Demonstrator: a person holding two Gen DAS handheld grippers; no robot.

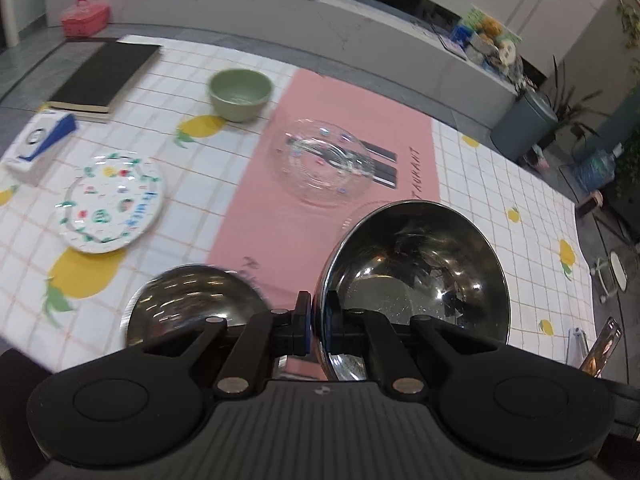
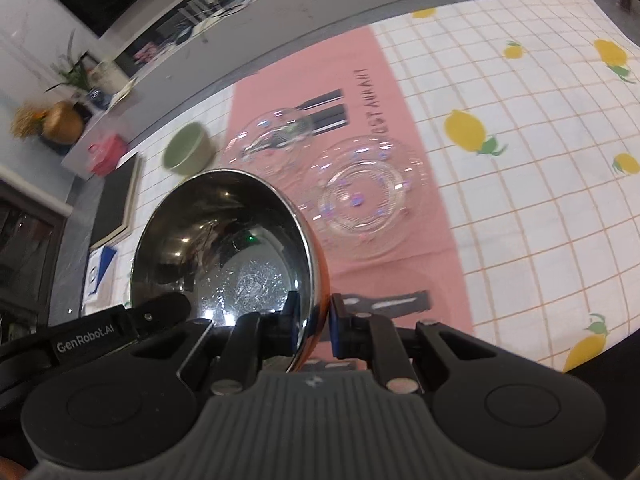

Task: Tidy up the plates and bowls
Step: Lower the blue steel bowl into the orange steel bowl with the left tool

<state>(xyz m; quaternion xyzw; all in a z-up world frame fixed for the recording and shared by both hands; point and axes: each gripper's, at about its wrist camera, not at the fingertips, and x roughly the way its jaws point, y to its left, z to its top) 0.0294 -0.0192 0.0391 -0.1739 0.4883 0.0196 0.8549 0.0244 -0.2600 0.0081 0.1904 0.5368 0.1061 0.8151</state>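
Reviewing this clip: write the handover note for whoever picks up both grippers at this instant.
Left gripper: shut on the rim of a steel bowl, held tilted above the cloth.
Right gripper: shut on the rim of another steel bowl, also tilted and lifted.
On the pink mat: two clear glass plates, side by side, not stacked.
Green bowl and patterned plate sit apart on the checked cloth.
Done: nothing grouped yet.
Left: probably nest the steel bowls, stack the plates, collect the green bowl.
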